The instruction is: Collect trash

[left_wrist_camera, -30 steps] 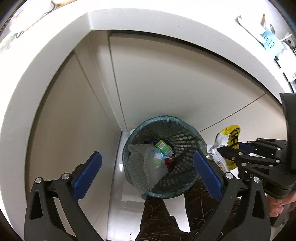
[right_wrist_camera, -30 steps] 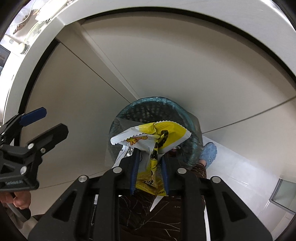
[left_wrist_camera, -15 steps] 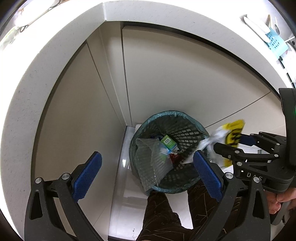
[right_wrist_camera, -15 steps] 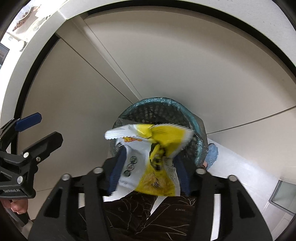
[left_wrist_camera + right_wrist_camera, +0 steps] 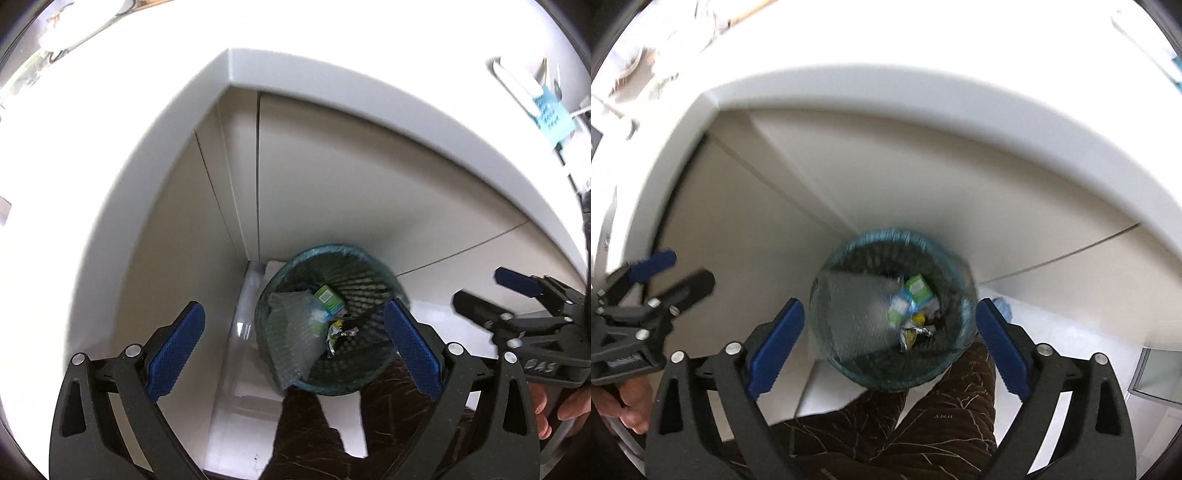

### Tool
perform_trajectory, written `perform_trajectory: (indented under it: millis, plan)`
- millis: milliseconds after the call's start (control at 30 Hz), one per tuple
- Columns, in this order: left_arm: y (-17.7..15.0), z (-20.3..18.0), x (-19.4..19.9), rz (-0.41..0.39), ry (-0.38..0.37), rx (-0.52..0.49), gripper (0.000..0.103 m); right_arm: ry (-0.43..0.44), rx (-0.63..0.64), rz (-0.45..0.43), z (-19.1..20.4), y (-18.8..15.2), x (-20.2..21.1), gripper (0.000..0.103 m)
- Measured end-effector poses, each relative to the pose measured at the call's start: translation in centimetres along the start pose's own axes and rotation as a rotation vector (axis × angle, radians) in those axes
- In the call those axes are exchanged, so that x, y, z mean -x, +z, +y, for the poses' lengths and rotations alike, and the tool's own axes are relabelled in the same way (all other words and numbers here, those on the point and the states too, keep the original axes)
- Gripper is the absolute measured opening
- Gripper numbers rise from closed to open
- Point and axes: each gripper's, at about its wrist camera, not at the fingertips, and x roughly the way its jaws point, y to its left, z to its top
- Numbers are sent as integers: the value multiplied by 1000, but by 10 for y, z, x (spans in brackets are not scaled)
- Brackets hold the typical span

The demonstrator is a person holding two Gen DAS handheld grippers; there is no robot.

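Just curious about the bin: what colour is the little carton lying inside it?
Green and white; the carton shows best in the left wrist view, inside the bin.

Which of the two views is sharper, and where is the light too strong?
Left wrist view: sharper, the trash bin shows clear mesh; the countertop is washed out. Right wrist view: motion blur smears the bin; its upper part is glare.

White countertop [image 5: 110,155] over beige cabinet doors [image 5: 332,192]; glossy white floor [image 5: 236,398].
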Motion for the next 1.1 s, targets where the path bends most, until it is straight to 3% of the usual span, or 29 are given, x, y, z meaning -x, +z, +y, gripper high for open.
perform_trajectory:
  millis: [67,233,433,600,733,1100]
  plan:
    - [8,-7,20,-39,29,-27,96,-27,-4,-58,2,10,33,93]
    - [31,-13,80,-70,-9,-3,96,-50,-21,-169,6,26,113,94]
    - [49,-10,158,-134,-11,9,96,-87,-27,-218,19,29,199,95]
    - [48,-14,207,-170,24,-2,96,-103,-59,-212,28,20,242,95]
    - [42,-18,218,-158,12,-3,96,-124,-78,-220,32,12,256,95]
    - [28,-30,202,-136,-8,-17,96,-168,-79,-194,37,3,242,95]
